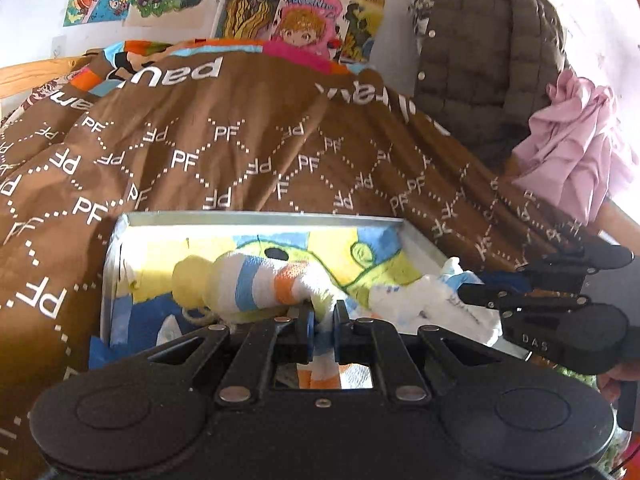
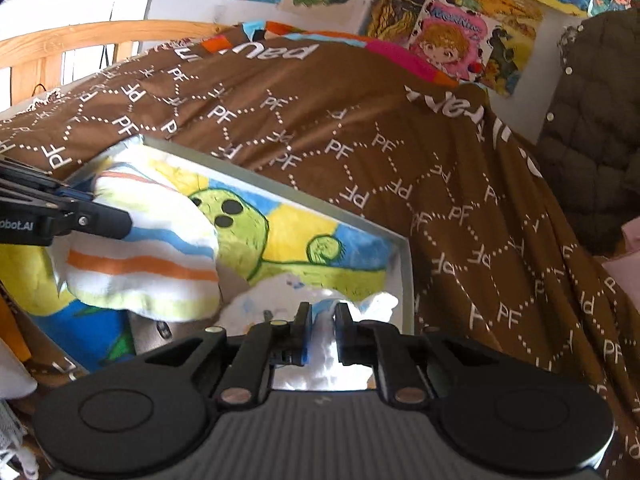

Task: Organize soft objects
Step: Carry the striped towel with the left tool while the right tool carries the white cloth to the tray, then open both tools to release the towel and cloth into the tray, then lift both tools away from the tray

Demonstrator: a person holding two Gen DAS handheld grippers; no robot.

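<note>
Left hand-held gripper: your jaws stand narrow at the lower middle of the left wrist view, with the white end of the striped sock between the blue pads; the cloth fills the gap, so you hold it.
Striped sock: a rolled, soft bundle with white, blue, orange and pale yellow bands. It lies across the middle of the tray, its yellow end towards the left of the frame. In the right wrist view it hangs at the left, above the towel.
Right hand-held gripper: your jaws are narrow at the lower middle of the right wrist view, closed on a fold of the white cloth. In the left wrist view this gripper comes in from the right edge, its tip on the same cloth.
White cloth: a crumpled white piece with faint blue marks, lying at the near right of the tray, just beside the sock.
Tray: a shallow grey metal tray with a raised rim, resting on the bed cover in the lower half of both views.
Towel: a yellow, blue and green picture towel lining the tray floor, under both soft things.
Bed cover: brown cloth printed with white "PF" letters, filling the middle of both frames.
Jacket: a dark quilted jacket at the upper right.
Pink cloth: bunched at the right edge, just beside the jacket.
Posters: bright cartoon pictures on the wall along the top.
</note>
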